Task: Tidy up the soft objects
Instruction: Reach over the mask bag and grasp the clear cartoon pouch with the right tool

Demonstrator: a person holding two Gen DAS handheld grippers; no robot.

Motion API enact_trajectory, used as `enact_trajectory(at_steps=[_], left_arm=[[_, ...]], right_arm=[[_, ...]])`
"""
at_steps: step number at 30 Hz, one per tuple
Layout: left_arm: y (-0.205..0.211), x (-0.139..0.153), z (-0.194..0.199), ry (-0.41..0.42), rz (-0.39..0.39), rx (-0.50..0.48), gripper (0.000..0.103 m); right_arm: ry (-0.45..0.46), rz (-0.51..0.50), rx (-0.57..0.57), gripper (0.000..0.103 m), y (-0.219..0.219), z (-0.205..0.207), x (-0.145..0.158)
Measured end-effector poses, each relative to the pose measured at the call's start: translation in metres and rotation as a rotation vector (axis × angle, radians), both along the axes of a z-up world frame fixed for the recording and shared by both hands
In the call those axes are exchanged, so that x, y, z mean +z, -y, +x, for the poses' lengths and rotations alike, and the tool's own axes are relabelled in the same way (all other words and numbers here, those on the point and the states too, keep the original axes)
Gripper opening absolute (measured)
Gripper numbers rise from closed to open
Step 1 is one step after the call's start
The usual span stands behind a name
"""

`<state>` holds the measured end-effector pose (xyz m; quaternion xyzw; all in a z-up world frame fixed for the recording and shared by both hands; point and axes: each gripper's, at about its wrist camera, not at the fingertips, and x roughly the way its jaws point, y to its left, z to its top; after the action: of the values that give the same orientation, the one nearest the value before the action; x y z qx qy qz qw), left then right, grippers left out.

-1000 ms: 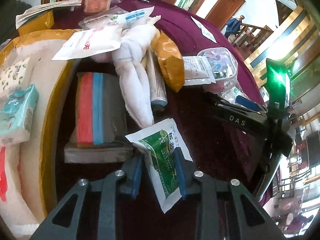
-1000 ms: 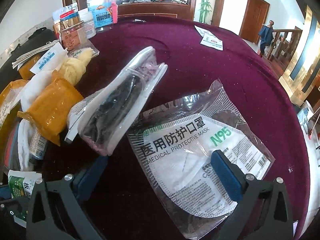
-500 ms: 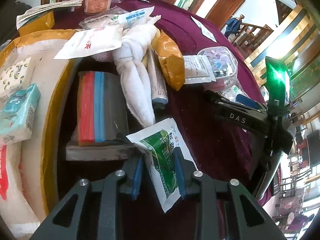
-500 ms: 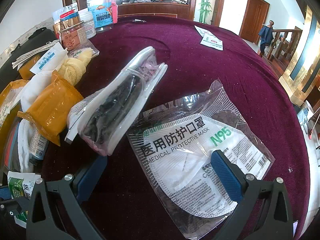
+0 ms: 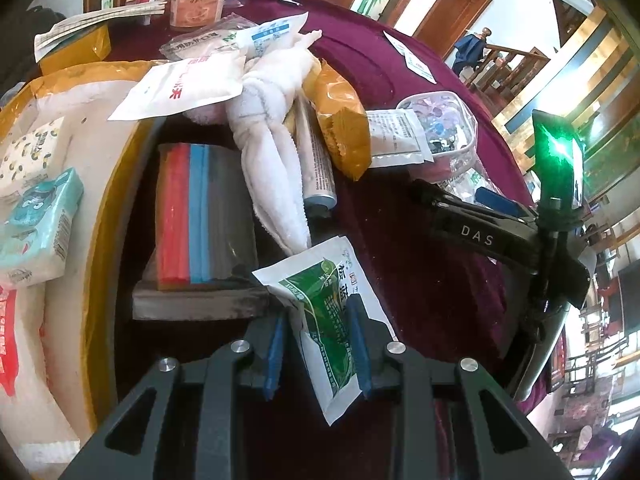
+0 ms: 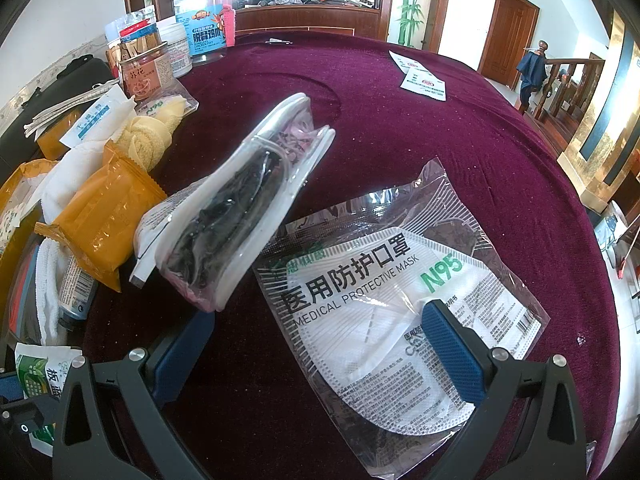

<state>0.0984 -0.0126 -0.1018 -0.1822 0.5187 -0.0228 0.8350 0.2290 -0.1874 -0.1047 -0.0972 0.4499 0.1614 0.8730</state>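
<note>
Left wrist view: the left gripper (image 5: 316, 346) has its jaws drawn partway in, the blue pads pressing both sides of a green-and-white sachet (image 5: 326, 300), which stands up between them above the maroon tablecloth (image 5: 420, 280). Just beyond the sachet lies a flat bag with red, blue and grey bands (image 5: 200, 216); beside it are a knotted white towel (image 5: 272, 136), a tube (image 5: 316, 168) and an orange snack packet (image 5: 344, 128). At the left edge, a yellow-rimmed tray (image 5: 106, 200) holds a teal tissue pack (image 5: 38, 220) and other white packets; this tray content is visible only in this view. The body of the right gripper appears at the right, but its jaws cannot be judged from here. Right wrist view: the right gripper (image 6: 320, 344) has its jaws spread wide and grips nothing. An N95 mask packet (image 6: 384, 292) lies flat on the tablecloth between and under the fingers, the right-hand fingertip (image 6: 448, 344) over its lower edge; contact cannot be confirmed. A clear zip pouch with dark contents (image 6: 244, 204) leans against the pile to the left. The mask packet is shown clearly only here. The sachet appears at the lower left corner.
</note>
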Motion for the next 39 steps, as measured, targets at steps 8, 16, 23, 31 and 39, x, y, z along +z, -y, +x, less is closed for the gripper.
enact_trajectory(at_steps=[8,16,23,31,39], left_arm=[[-0.003,-0.001,-0.001,0.001,-0.017,0.007,0.03],[-0.012,-0.001,-0.004,0.005,-0.058,0.006,0.028],[-0.019,-0.002,-0.005,-0.001,-0.092,0.005,0.027],[-0.027,-0.002,-0.007,-0.003,-0.12,-0.002,0.027],[-0.03,-0.002,-0.007,0.005,-0.125,-0.009,0.027]], right_arm=[[0.0,0.0,0.0,0.103,0.0,0.0,0.0],[0.0,0.0,0.0,0.103,0.0,0.0,0.0],[0.0,0.0,0.0,0.103,0.0,-0.001,0.0],[-0.051,0.04,-0.062,0.102,0.006,-0.011,0.006],[-0.031,0.324,0.004,0.082,0.029,-0.038,0.05]])
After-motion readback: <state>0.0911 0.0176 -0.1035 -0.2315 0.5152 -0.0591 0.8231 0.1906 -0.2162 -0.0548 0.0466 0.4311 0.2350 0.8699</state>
